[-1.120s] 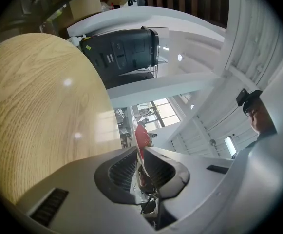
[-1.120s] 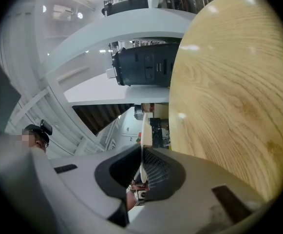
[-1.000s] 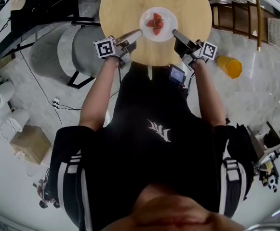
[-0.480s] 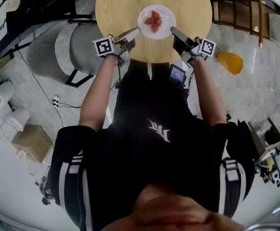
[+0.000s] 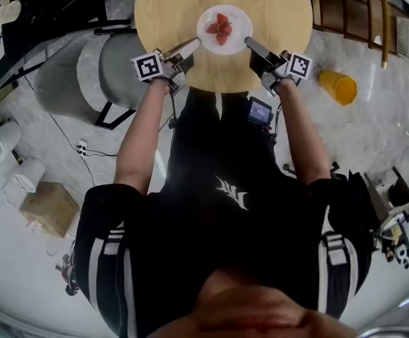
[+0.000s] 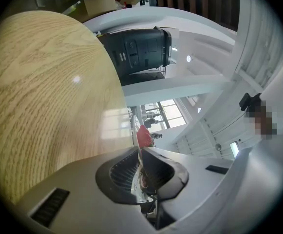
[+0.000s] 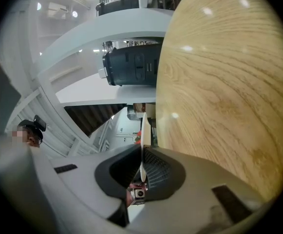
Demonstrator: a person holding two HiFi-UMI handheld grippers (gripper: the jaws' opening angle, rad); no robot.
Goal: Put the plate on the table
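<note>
A white plate point(image 5: 224, 25) with red strawberries point(image 5: 219, 27) is over the middle of the round wooden table point(image 5: 169, 5). My left gripper point(image 5: 196, 42) is shut on its near-left rim and my right gripper point(image 5: 249, 43) on its near-right rim. In the left gripper view the plate's rim point(image 6: 136, 138) runs edge-on between the closed jaws of the left gripper point(image 6: 140, 152), a strawberry point(image 6: 143, 135) just beyond. The right gripper view shows the thin rim point(image 7: 143, 130) clamped in the right gripper point(image 7: 143, 152). I cannot tell whether the plate touches the tabletop.
A grey chair point(image 5: 95, 72) stands left of the table. On the floor to the right are a yellow cup point(image 5: 338, 86) and a wooden rack point(image 5: 348, 20). A cardboard box point(image 5: 46, 206) and cables lie lower left. A black machine point(image 6: 141, 50) shows beyond the table.
Both grippers and the plate have moved slightly farther in over the table. The grip on the rim is unchanged.
</note>
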